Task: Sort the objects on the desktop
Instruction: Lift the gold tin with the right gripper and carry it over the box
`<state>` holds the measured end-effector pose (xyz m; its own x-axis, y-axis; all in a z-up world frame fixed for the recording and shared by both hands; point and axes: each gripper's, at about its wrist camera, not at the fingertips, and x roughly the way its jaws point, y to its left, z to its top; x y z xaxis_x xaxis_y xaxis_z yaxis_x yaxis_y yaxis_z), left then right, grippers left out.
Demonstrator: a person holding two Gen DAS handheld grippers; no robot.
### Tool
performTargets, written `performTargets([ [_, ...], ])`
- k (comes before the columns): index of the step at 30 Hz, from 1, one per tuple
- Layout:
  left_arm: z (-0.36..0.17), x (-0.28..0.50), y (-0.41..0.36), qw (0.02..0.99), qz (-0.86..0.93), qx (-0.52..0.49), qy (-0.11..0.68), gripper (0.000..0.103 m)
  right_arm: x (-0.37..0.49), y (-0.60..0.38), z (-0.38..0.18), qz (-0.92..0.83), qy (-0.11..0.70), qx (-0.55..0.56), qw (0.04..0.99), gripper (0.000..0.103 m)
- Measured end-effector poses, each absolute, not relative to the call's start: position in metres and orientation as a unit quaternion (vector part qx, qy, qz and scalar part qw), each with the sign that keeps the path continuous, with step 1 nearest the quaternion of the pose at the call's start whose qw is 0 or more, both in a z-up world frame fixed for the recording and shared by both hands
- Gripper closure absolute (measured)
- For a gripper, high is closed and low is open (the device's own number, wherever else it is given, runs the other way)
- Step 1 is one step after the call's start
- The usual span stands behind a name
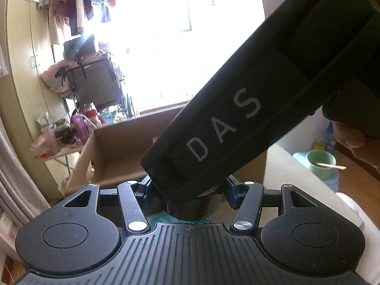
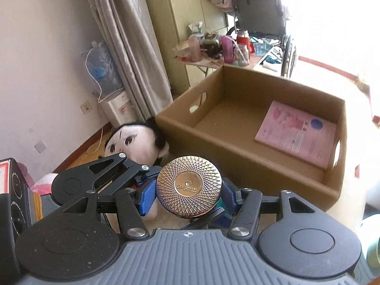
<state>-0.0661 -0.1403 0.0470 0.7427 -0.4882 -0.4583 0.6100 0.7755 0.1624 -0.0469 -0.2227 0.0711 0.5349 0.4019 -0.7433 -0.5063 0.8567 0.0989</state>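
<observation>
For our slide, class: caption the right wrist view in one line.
Right gripper shut on a gold-lidded jar before an open cardboard box holding a pink booklet.

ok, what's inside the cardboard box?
A pink booklet lies flat on the cardboard box floor, right side. Rest of the floor looks bare; the near wall hides the strip behind it.

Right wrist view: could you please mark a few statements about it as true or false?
1. A pink booklet lies in the box. True.
2. The doll lies inside the box. False: it lies outside, against the box's wall.
3. The right tool grips a gold-lidded jar. True.
4. The box is closed on top. False: it is open, and its floor shows.
</observation>
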Motion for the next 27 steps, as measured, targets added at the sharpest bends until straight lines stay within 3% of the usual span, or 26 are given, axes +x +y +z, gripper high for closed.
performTargets([
  [16, 0.064, 0.024, -0.163, 0.913, -0.304, 0.142, 0.232, 0.046, 0.061, -0.230, 0.088, 0.261, 0.456, -0.036, 0.850, 0.042],
  [27, 0.040, 0.114, -0.191, 0.852, -0.362, 0.089, 0.368, 0.046, 0.141, -0.261, 0.050, 0.220, 0.544, -0.010, 0.810, 0.042],
])
